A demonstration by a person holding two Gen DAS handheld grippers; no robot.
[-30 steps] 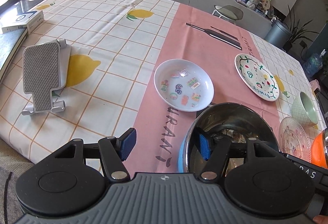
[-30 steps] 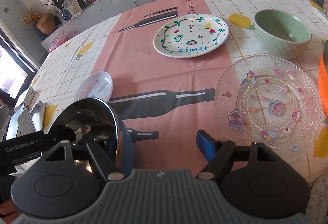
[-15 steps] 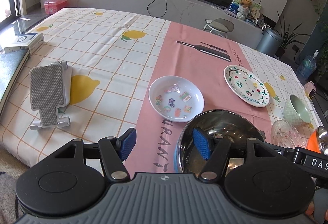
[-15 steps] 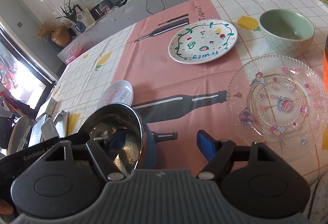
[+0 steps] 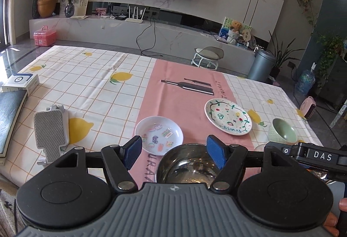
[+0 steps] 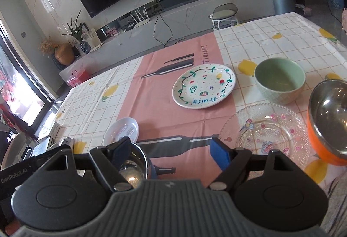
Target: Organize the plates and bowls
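A steel bowl with a blue outside (image 5: 186, 168) stands on the pink strip at the table's near edge. My left gripper (image 5: 174, 152) hangs above it with its jaws opening; the right pad is over the bowl's rim and nothing is pressed. My right gripper (image 6: 171, 153) is just right of the same steel bowl (image 6: 133, 163), its jaws also opening, with its left finger over the rim. Beyond lie a white sticker plate (image 5: 160, 134), a "fruity" plate (image 6: 203, 86), a green bowl (image 6: 279, 79), a clear glass plate (image 6: 266, 135) and an orange bowl (image 6: 325, 128).
A grey phone stand (image 5: 51, 130) lies at the left on the lemon tablecloth (image 5: 97, 93). A white box (image 5: 20, 83) and a dark book (image 5: 9, 113) sit at the far left edge. A stool (image 5: 208, 57) stands beyond the table.
Both grippers have risen and tilted up, so the room and the television now show. The steel bowl stayed on the table and looks smaller and lower. Both pairs of jaws are a little wider.
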